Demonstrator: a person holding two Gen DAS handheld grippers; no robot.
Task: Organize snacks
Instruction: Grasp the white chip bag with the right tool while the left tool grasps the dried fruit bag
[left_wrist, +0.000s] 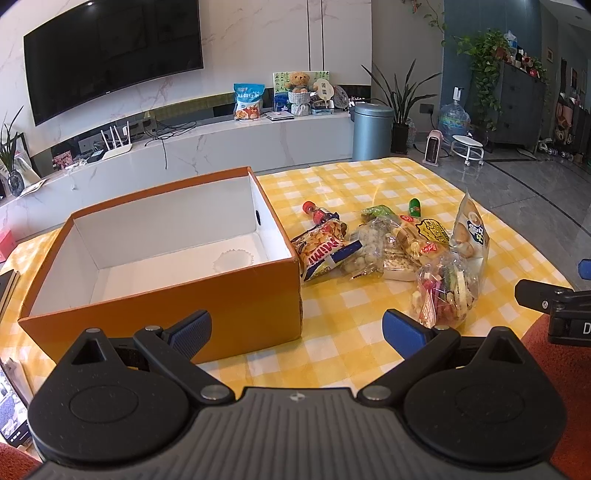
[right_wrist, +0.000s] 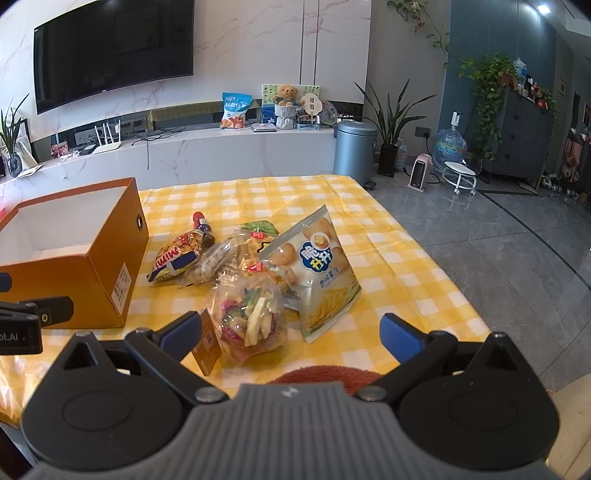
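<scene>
An open orange box with a white inside stands on the yellow checked tablecloth, holding only a white paper cup liner. Right of it lies a pile of snacks: a "mimi" chip bag, a clear bag of dried fruit chips, a pale crisps bag, a small dark bottle. My left gripper is open at the box's near right corner. My right gripper is open, its fingers around the dried fruit bag without touching it.
Clear packets of nuts and biscuits sit in the pile, with a green item behind. The table's right edge drops to a grey floor. A red mat lies below the near edge. A TV console stands beyond.
</scene>
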